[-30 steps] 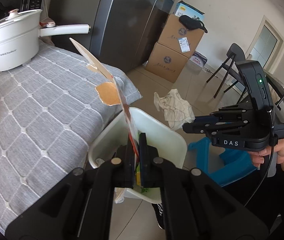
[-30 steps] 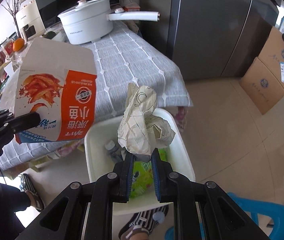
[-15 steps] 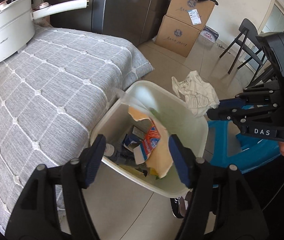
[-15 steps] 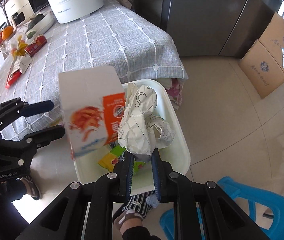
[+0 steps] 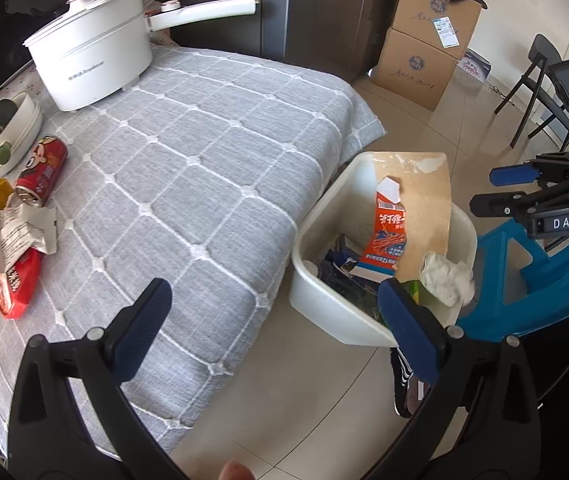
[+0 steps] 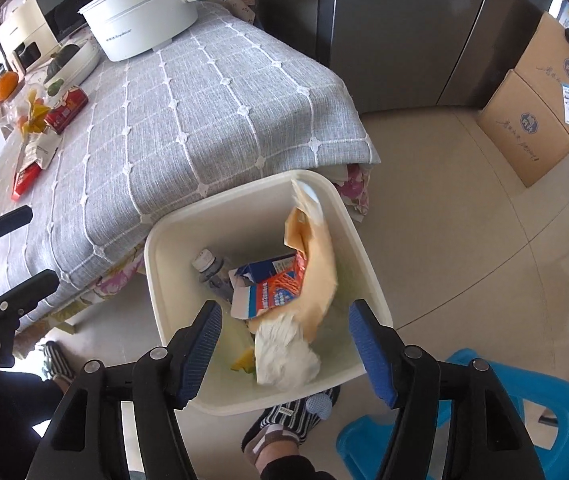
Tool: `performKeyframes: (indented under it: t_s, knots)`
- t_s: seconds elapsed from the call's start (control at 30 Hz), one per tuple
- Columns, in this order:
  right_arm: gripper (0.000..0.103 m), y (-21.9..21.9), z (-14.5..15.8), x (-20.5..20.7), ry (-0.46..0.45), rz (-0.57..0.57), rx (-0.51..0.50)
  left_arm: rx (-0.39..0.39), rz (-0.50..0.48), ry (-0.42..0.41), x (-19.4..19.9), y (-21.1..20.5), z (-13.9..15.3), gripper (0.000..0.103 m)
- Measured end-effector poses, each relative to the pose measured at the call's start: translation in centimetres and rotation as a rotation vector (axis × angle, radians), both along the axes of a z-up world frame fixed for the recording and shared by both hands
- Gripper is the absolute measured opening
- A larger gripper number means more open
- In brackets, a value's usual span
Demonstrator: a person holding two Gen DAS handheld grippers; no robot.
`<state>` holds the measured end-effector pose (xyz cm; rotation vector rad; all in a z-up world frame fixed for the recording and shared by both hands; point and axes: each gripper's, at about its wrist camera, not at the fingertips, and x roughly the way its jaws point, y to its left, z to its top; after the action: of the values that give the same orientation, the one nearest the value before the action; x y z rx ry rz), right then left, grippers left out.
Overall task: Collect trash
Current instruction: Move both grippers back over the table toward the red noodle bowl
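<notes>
Left gripper (image 5: 272, 322) is standing with jaws wide and nothing between them; they have just been opening. It is hanging over the near edge of the grey-clothed worktop (image 5: 204, 160) and the floor beside the white bin (image 5: 324, 308).

Right gripper (image 6: 284, 344) is pointing down into the bin (image 6: 252, 200), jaws partly spread after just opening, gripping nothing. The crumpled white paper (image 6: 284, 356) is lying inside the bin at its near wall, below the jaws, blurred in this view.

The torn orange-and-white carton (image 5: 412, 216) is leaning inside the bin against its far wall, brown inner face showing, top poking above the rim. A small bottle (image 6: 208, 266) and other scraps are lying underneath.

The bin is sitting on the floor, tucked against the worktop's corner.

Trash on the worktop, along its left edge: a red can (image 5: 42, 176) on its side, a torn wrapper (image 5: 24, 230), a red packet (image 5: 12, 280). A white pot (image 5: 92, 60) is sitting at the far edge.
</notes>
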<state>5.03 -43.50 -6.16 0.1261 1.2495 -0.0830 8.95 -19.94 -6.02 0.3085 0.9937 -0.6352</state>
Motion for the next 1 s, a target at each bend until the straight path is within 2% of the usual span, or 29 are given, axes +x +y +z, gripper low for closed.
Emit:
performKeyframes:
  t_s: [0.47, 0.73, 0.9, 1.0]
  knots:
    - [0.076, 5.5, 1.7, 3.8, -0.062, 0.065, 0.024, -0.039, 0.227, -0.023, 1.8, 9.2, 2.2, 0.102]
    - [0.080, 10.4, 1.9, 7.6, -0.096, 0.108, 0.048, -0.043, 0.415, -0.075, 4.8, 16.2, 2.5, 0.102]
    - [0.080, 13.6, 1.8, 10.5, -0.106, 0.113, 0.070, -0.141, 0.560, -0.121, 7.5, 21.2, 1.5, 0.103]
    - [0.080, 15.6, 1.6, 12.1, -0.106, 0.127, 0.079, -0.186, 0.624, -0.052, 9.5, 23.3, 0.1, 0.103]
